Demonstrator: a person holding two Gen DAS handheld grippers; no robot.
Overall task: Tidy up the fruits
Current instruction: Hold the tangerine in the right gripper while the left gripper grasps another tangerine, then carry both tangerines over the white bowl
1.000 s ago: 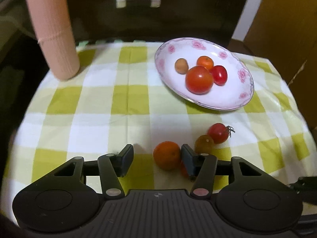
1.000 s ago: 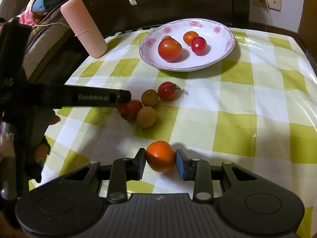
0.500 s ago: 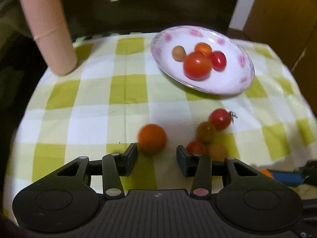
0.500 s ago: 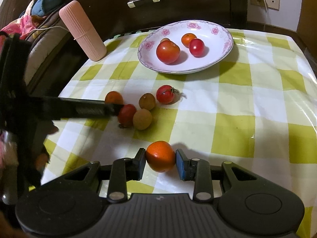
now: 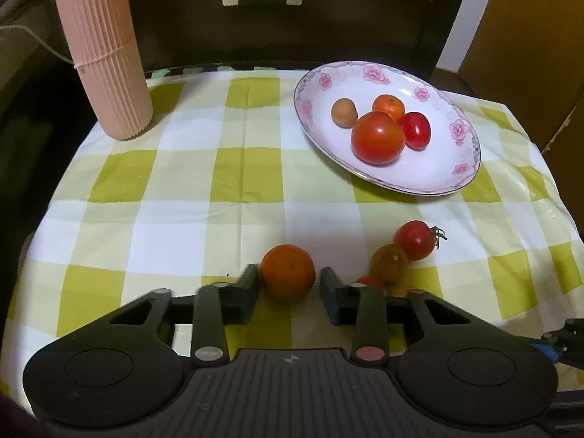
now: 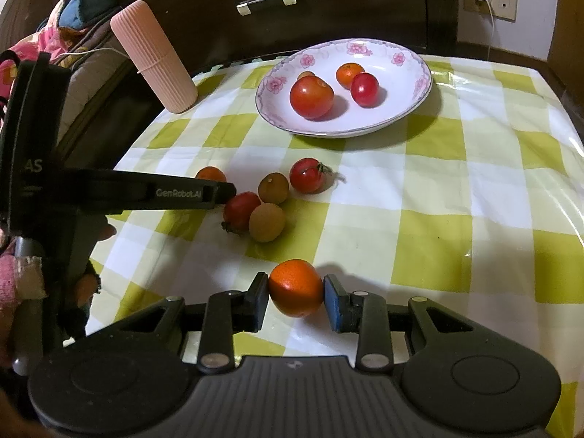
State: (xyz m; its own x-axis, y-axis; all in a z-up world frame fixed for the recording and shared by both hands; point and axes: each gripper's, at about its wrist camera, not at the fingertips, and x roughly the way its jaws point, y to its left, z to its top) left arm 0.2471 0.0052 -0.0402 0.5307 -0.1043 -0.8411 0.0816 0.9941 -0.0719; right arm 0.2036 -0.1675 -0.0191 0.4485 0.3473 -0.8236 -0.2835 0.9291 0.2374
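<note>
Between the closing left claw (image 5: pixel 290 284) fingers on the checked counter (image 5: pixel 175 197) sits a small orange (image 5: pixel 287 272); left pad touches, right pad stands just clear. Right claw (image 6: pixel 295 295) grips a second orange (image 6: pixel 296 287). Loose fruits (image 6: pixel 272 202) lie beyond; far right, the flowered plate (image 6: pixel 412 102) holds four fruits

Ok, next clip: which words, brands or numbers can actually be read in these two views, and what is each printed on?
"GenRobot.AI": white print on the side of the left gripper's finger arm, seen in the right wrist view.
"AS": end of a cut-off word on the same gripper's black body; the small line beneath it is too blurred to read.
Plate, tablecloth and pink ribbed case: no text.
</note>
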